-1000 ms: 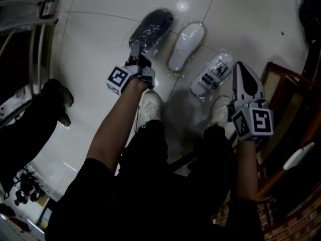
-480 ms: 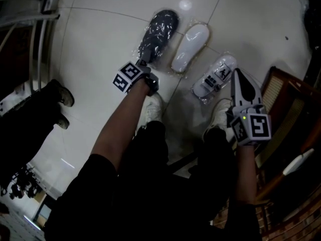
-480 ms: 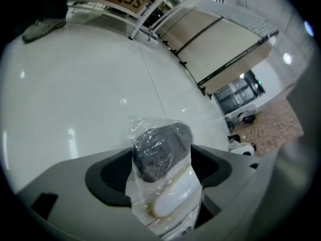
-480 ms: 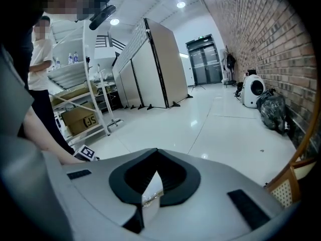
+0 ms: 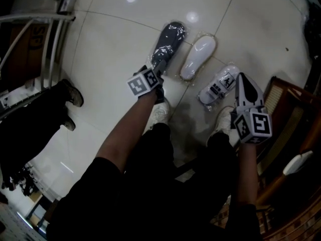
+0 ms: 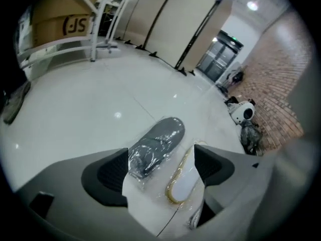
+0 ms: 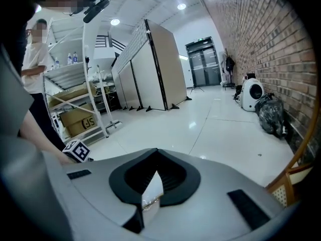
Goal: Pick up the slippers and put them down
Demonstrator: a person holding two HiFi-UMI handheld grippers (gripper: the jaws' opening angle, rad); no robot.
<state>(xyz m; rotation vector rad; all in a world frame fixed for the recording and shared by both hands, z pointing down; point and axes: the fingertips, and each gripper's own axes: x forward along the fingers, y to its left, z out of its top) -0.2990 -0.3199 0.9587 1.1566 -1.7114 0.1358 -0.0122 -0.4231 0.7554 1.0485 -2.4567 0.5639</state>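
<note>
Since a second ago our left gripper [image 5: 158, 67] has rolled over and dropped closer to the floor [image 5: 115, 44], and its jaws have just been opening. Now they stand at their widest, with the heel end of the dark slipper [image 5: 170, 40] between them but neither pad pressing on it. We judge that this slipper is already put down. It lies flat on the floor in its clear bag, toe pointing away from us, and the white slipper [image 5: 198, 55] is just beside it on the right. The printed slipper [image 5: 219, 86] lies a little further right and nearer our feet. Our right gripper [image 5: 243, 82] hangs over that last slipper with its jaws drawn together on nothing; only a sliver of floor shows behind them. As for handling, we expect these slippers to be light and soft, bending easily at mid-sole. The loose, shiny wrapping looks slippery and likely to crumple under the pads. So we would take hold across the heel or the thick edge of the sole, closing on slipper and film together. Pinching the film alone would probably let the slipper slide or swing. We think a firm squeeze is unlikely to harm anything this pliable.
</note>
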